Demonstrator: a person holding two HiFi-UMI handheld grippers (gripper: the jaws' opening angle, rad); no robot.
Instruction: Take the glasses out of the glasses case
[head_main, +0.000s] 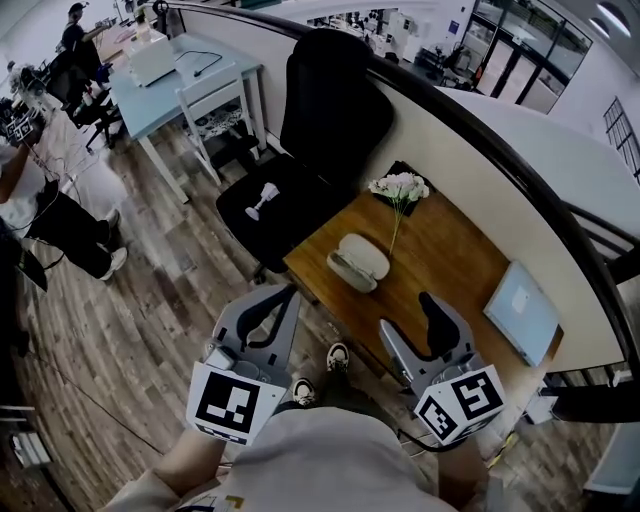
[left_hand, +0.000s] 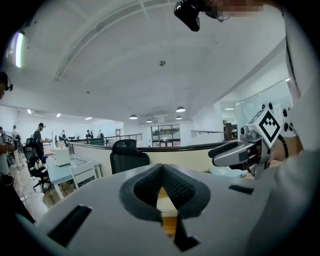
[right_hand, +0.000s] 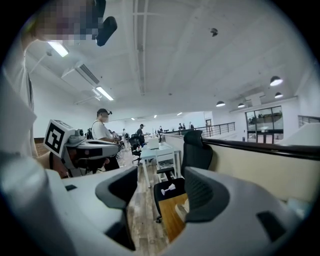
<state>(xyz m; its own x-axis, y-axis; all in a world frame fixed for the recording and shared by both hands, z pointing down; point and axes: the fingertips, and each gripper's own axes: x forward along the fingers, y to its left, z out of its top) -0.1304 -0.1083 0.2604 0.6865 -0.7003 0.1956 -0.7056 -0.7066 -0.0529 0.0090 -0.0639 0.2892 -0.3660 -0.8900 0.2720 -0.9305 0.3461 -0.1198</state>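
Observation:
The white glasses case (head_main: 358, 262) lies closed on the near left part of the wooden table (head_main: 450, 250), and the glasses do not show. Both grippers hang in the air short of the table's near edge. My left gripper (head_main: 278, 292) is over the floor, left of the case, with its jaws shut on nothing (left_hand: 162, 170). My right gripper (head_main: 408, 315) is over the table's front edge with its jaws open and empty (right_hand: 160, 192). A sliver of the case (right_hand: 183, 207) shows past the right jaw.
A white flower bunch (head_main: 398, 187) lies just behind the case. A light blue flat pad (head_main: 520, 308) sits at the table's right end. A black office chair (head_main: 300, 170) holding a small white object (head_main: 262, 200) stands left of the table. A curved wall runs behind.

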